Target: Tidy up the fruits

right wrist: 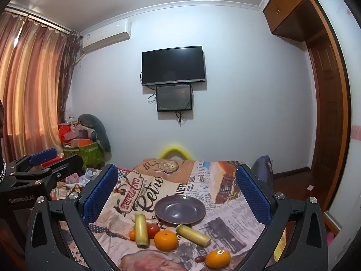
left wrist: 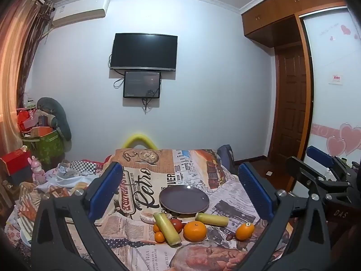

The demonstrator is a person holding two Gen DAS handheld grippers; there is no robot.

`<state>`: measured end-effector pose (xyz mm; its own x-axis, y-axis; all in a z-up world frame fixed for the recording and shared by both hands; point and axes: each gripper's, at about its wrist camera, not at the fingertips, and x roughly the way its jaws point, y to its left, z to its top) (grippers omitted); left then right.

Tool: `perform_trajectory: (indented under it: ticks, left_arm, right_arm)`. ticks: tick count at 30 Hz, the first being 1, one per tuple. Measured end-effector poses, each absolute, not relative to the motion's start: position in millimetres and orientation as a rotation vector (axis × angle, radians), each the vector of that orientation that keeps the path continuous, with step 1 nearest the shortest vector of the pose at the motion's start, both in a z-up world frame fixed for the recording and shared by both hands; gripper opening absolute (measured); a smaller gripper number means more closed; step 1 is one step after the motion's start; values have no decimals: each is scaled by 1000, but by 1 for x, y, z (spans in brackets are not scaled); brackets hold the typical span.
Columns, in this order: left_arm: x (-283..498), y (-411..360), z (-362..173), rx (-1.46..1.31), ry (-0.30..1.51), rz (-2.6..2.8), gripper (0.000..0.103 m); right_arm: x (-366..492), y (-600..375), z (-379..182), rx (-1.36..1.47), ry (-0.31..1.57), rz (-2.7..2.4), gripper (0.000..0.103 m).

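Note:
An empty purple plate (left wrist: 183, 199) (right wrist: 179, 210) sits on the newspaper-print cloth (left wrist: 140, 232). In front of it lie two pale yellow-green corn pieces (left wrist: 167, 228) (left wrist: 212, 219), a red tomato (left wrist: 177, 224), a large orange (left wrist: 195, 231) (right wrist: 165, 240), small oranges (left wrist: 159, 236), a stickered orange (left wrist: 244, 231) (right wrist: 217, 258) and a small dark red date (right wrist: 199, 259). My left gripper (left wrist: 180, 194) is open and empty, above and before the fruits. My right gripper (right wrist: 177, 194) is open and empty, likewise. Each gripper shows in the other's view: the right one (left wrist: 320, 167), the left one (right wrist: 40, 160).
The table stands in a bedroom with a wall TV (left wrist: 144, 52), wardrobe (left wrist: 293, 67) at right, and clutter with boxes and a pink toy (left wrist: 38, 169) at left. A yellow foam arch (left wrist: 140, 140) rises behind the table's far edge. A pale round item (left wrist: 147, 217) lies by the plate.

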<state>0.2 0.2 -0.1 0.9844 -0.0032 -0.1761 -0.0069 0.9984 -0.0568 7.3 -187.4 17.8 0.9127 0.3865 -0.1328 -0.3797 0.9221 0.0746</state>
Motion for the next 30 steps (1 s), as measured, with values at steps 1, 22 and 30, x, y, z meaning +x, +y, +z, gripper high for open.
perform_trajectory:
  ticks: [1,22,30]
  left_arm:
    - [0,0,0,-48,168,6,103]
    - [-1,-3,2,-50,163,-9,103]
    - [0,-2,2,-55,167,-5,103]
  right_arm:
    - [7,-187,18,47,151,394,103]
    - [8,-187,15,41,156,398,103]
    - [8,-187,15,41,156,400,103]
